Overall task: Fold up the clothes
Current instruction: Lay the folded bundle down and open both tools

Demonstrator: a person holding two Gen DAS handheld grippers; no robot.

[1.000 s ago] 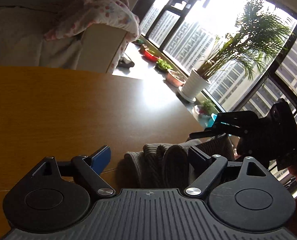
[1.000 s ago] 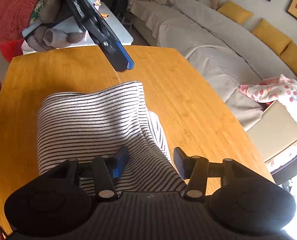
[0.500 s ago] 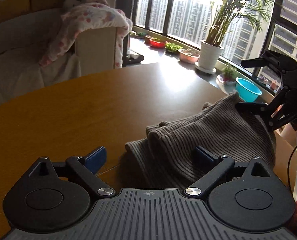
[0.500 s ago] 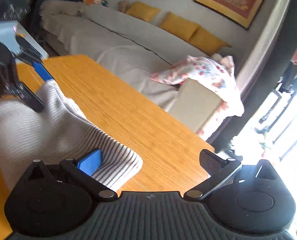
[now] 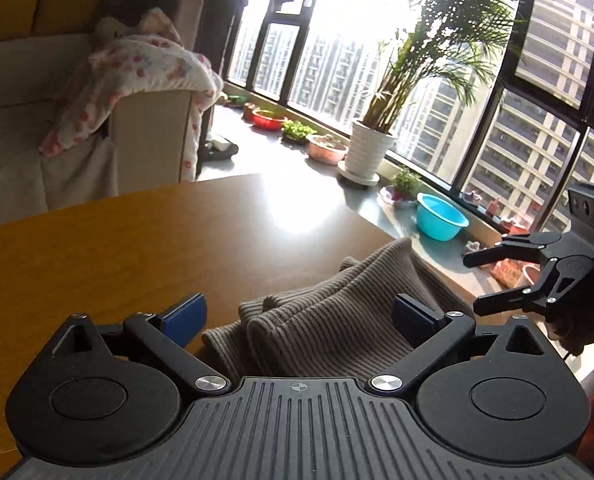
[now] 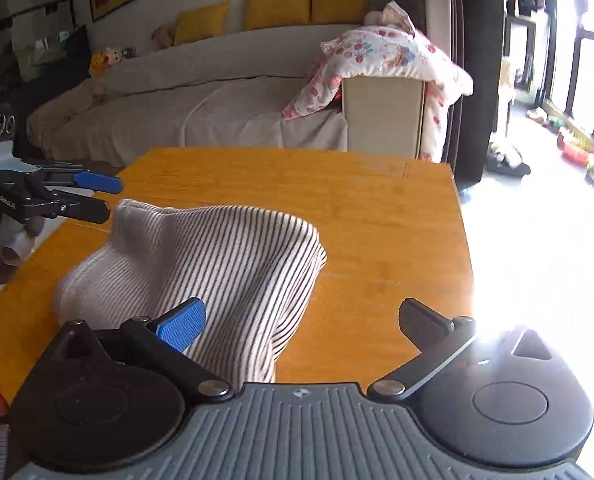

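Presently, listed by size, with places given relative to the counter.

Counter [image 6: 361, 208]: orange-brown wood, rounded corners, carrying one garment.

Sofa [image 6: 201, 96]: beyond the counter's far edge, draped in a beige cover, yellow cushions along its back; a floral blanket [image 6: 385, 52] hangs over its arm.

Striped garment [image 6: 201, 264]: pale knit with thin dark stripes, heaped in loose folds on the counter's near part. In the left wrist view it [image 5: 337, 316] shows brown-grey in shadow, close to the counter's window-side edge.

Potted palm [image 5: 413, 60]: in a white ribbed pot on the window ledge past the counter; a turquoise basin [image 5: 441, 222] stands further along that ledge.

Left hand-held gripper [image 5: 297, 314]: jaws spread wide, nothing between them; the garment's rumpled end lies in the gap ahead of it, the right blue pad over the cloth. In the right wrist view it [image 6: 107, 196] sits at the garment's far raised corner, just beside it.

Right hand-held gripper [image 6: 305, 318]: jaws spread wide and empty; its left blue pad lies over the garment's near edge, its right finger over bare counter.
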